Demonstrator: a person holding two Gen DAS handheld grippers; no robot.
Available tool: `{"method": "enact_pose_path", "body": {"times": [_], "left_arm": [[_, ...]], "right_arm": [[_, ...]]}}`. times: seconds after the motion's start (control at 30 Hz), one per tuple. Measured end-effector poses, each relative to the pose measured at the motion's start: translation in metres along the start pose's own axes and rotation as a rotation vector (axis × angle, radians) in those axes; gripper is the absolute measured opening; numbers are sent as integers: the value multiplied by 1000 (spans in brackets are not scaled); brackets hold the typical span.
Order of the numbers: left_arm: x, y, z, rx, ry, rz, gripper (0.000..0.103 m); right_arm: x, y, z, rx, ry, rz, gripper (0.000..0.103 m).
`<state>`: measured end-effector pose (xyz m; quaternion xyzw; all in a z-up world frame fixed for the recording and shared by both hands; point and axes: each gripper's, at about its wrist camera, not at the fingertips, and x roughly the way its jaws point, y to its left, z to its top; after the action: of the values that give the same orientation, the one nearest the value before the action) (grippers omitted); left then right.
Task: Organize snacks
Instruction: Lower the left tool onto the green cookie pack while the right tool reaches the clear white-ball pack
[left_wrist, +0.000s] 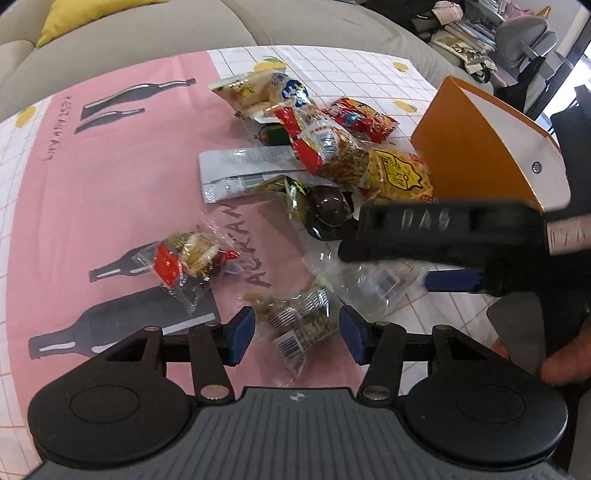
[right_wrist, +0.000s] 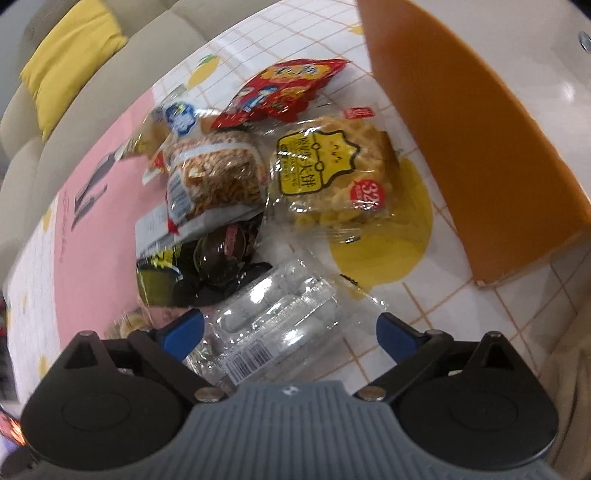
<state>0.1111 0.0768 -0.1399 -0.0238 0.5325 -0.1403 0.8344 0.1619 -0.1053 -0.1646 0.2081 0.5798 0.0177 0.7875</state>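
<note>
Two blue pads of my left gripper (left_wrist: 297, 334) stand open on either side of a clear-wrapped snack with a barcode (left_wrist: 295, 328) that lies on the pink cloth. My right gripper (right_wrist: 290, 334) is wide open over a clear packet of white sticks (right_wrist: 280, 325); one of its blue pads (left_wrist: 452, 280) shows in the left wrist view. Behind lies a pile: a yellow waffle packet (right_wrist: 332, 177), a noodle snack (right_wrist: 218, 173), a red packet (right_wrist: 284, 88), a dark round one (right_wrist: 221, 254) and a silver pouch (left_wrist: 236, 173). An orange box (right_wrist: 461, 129) stands at the right.
A small red-and-clear packet (left_wrist: 188, 258) lies apart to the left on the pink tablecloth (left_wrist: 92, 192). A beige sofa (left_wrist: 147, 40) with a yellow cushion (left_wrist: 74, 14) runs behind the table. A person's hand (left_wrist: 565, 365) is at the right edge.
</note>
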Motion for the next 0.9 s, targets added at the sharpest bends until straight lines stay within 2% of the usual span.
{"method": "enact_pose_path", "body": {"times": [0.03,0.1,0.17,0.27,0.37,0.47,0.6,0.63,0.67,0.77,0.83,0.9], "left_arm": [[0,-1,0,7,-3,5,65],[-1,-3,-1,35,-7,21,67],[-1,-5,-1,63,-2,34,69],[-1,-5,-2,93,25,19,70],[-3,-6,-4,126,47,35,77],[-7,-3,-5,67,67,88,80],[-17,13,-9,-188,49,93,82],[-19,16,-10,-253,45,89,82],[-19,20,-12,-313,47,84,82],[-16,27,-14,-452,52,103,82],[-14,32,-15,-543,56,108,82],[-13,40,-16,-648,55,78,82]], "right_arm": [[0,1,-2,-27,5,5,80],[-2,0,-5,-77,5,-2,71],[-5,-2,-7,-116,5,-15,53],[-9,-9,-8,-144,15,10,40],[-15,-10,-11,-235,10,-5,32],[-20,-13,-16,-298,0,-38,32],[-29,-23,-20,-259,-13,-29,34],[-29,-26,-18,-225,-13,-2,42],[-29,-28,-16,-195,-13,19,56],[-28,-23,-13,-157,-32,9,75],[-23,-19,-11,-127,-42,-8,80],[-17,-16,-10,-86,-41,-10,80]]}}
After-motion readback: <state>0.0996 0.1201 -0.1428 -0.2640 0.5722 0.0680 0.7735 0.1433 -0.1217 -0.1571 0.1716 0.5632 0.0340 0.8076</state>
